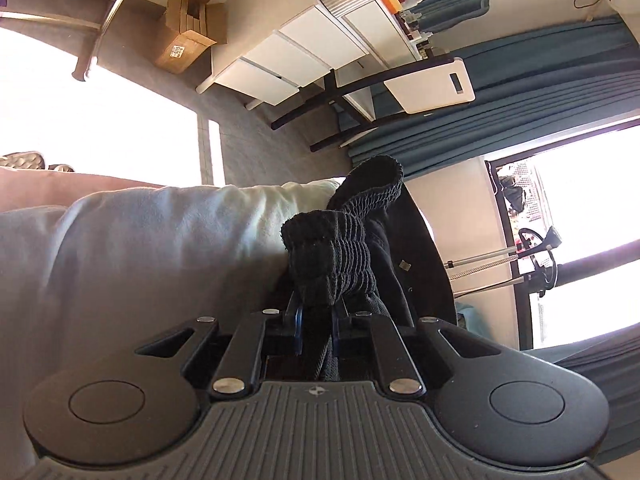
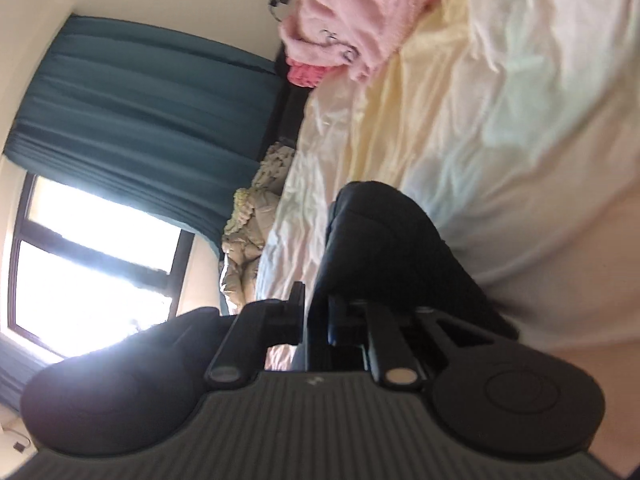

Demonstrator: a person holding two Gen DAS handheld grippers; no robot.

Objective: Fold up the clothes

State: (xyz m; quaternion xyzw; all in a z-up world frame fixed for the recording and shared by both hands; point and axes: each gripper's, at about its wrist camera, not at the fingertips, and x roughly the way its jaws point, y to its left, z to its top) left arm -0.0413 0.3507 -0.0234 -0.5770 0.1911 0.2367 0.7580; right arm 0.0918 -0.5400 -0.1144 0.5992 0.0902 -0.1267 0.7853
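Note:
A black garment with a ribbed elastic band [image 1: 340,248] is held up beside the bed. My left gripper [image 1: 318,312] is shut on the ribbed band, which bunches over the fingertips and hides them. The rest of the black cloth [image 1: 404,248] hangs to the right. My right gripper [image 2: 316,312] is shut on another part of the black garment [image 2: 384,236], which drapes over the pale bedsheet [image 2: 480,100]. Both views are rolled sideways.
A pile of pink clothes [image 2: 344,28] lies at the far end of the bed, and a beige quilted blanket [image 2: 248,236] hangs at its edge. Teal curtains [image 2: 144,120] cover a bright window. A white drawer unit [image 1: 304,48], a cardboard box [image 1: 184,28] and a chair [image 1: 400,84] stand behind.

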